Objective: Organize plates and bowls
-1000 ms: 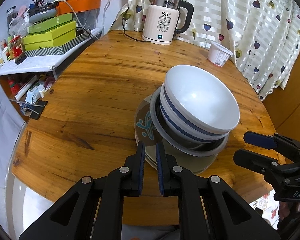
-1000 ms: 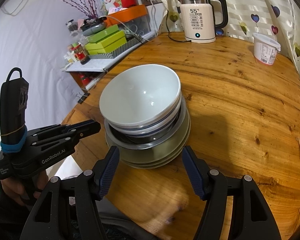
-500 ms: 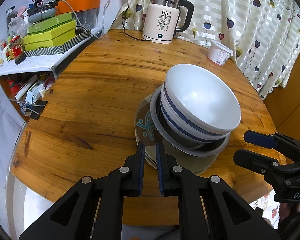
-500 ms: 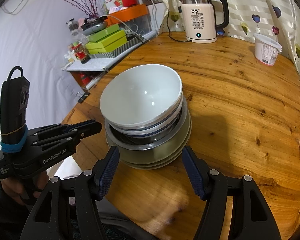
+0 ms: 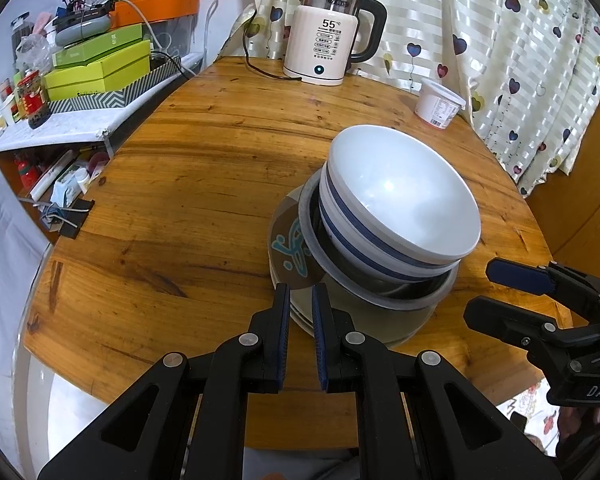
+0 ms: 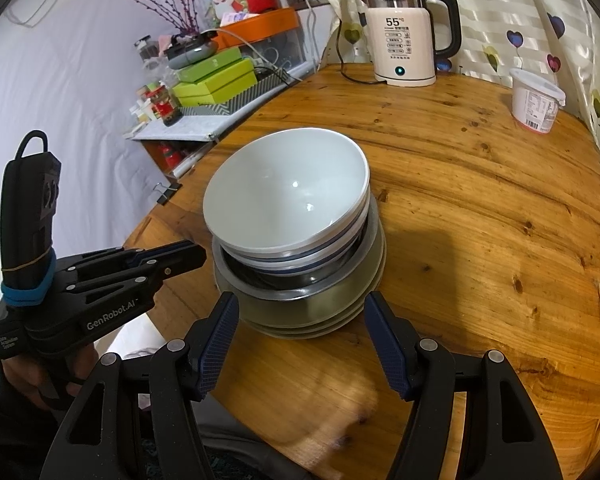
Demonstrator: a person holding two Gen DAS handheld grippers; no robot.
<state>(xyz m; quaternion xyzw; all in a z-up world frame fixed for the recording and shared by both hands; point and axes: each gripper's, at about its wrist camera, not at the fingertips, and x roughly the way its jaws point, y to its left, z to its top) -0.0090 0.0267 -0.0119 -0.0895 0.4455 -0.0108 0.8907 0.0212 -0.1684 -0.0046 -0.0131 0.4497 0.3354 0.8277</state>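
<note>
**Stacked plates and bowls on round bench, both grippers standing off**

Nearest: left gripper (image 5: 300, 292), jaws nearly pressed together with a thin gap, holding nothing, tips just at the near rim of the plates (image 5: 364, 320). Right gripper (image 6: 300, 312), jaws spread wide, empty, framing the stack's near side without touching it.

Mid-bench (image 6: 480, 208): plates at the bottom, a metal bowl (image 6: 300, 286) on them, blue-banded white bowls (image 6: 288, 196) nested on top, leaning slightly.

Far: kettle (image 6: 404, 36), white tub (image 6: 536, 100).

Step judged: stacking apparently complete, or nearly so. Next move likely calls for squaring the leaning bowls, or drawing both grippers clear without nudging the stack.
</note>
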